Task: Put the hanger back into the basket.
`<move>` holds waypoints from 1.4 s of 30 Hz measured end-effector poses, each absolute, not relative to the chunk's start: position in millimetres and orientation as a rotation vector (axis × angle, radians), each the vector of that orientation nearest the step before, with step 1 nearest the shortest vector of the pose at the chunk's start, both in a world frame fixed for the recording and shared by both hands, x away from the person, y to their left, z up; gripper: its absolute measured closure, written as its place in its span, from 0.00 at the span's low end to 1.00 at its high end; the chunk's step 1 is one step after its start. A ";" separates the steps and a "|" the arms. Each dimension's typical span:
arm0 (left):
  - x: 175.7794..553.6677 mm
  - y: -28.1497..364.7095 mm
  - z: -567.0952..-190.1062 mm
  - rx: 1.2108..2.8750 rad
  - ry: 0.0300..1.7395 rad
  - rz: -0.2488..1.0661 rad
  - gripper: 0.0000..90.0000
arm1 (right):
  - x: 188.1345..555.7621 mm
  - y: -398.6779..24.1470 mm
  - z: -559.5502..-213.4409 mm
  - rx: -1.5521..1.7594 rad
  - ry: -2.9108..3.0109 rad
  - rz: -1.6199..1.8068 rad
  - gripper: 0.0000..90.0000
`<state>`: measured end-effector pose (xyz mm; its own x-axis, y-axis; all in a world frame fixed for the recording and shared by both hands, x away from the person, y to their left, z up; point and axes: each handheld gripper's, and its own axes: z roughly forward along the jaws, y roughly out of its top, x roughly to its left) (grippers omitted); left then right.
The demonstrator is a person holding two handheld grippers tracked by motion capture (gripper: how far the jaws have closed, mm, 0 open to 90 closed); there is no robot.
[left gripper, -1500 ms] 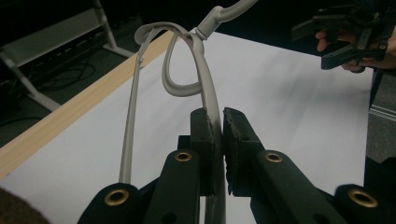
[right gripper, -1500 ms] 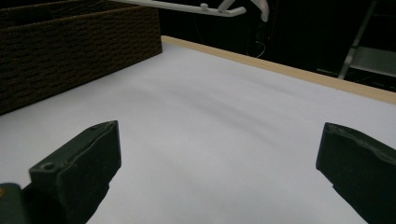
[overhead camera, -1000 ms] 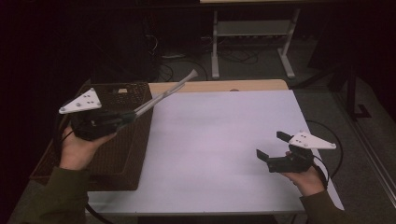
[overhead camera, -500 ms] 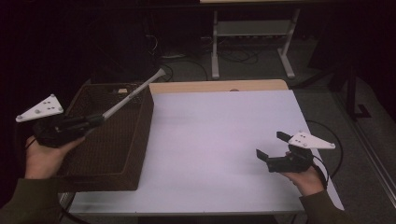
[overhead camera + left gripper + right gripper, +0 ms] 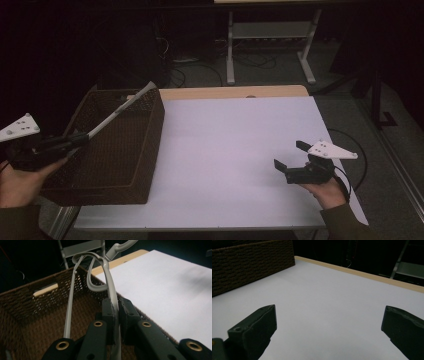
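A: High view, left of frame: the left gripper (image 5: 75, 141) is clamped on grey tongs (image 5: 120, 109). Which way do they run?

B: Their long axis slants from the jaws at lower left up to the upper right, tip over the far rim of the basket (image 5: 145, 145).

A: And the tongs' own arms?

B: Left gripper view: pinched together at the jaws, splayed apart further out.

A: Right gripper (image 5: 296, 161)?

B: Jaws wide apart, empty, above the table (image 5: 230, 150) at lower right.

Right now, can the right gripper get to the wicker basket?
Probably yes. The right gripper hovers open over the white tabletop, and nothing lies between it and the wicker basket. The left gripper holds a grey tool above the basket's far side.
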<state>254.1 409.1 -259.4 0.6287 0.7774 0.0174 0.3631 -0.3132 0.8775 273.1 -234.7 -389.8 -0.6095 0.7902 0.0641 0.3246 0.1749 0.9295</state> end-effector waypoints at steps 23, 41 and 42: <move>268.6 419.3 -291.4 1.976 0.967 0.481 0.93 | 274.2 -234.0 -391.0 1.050 2.024 1.411 0.00; 290.4 419.5 -312.5 2.037 0.972 0.417 0.92 | 273.1 -234.2 -391.5 1.053 2.024 1.406 0.00; 291.4 420.2 -313.1 2.026 0.976 0.417 0.92 | 272.9 -234.4 -391.4 1.057 2.023 1.406 0.00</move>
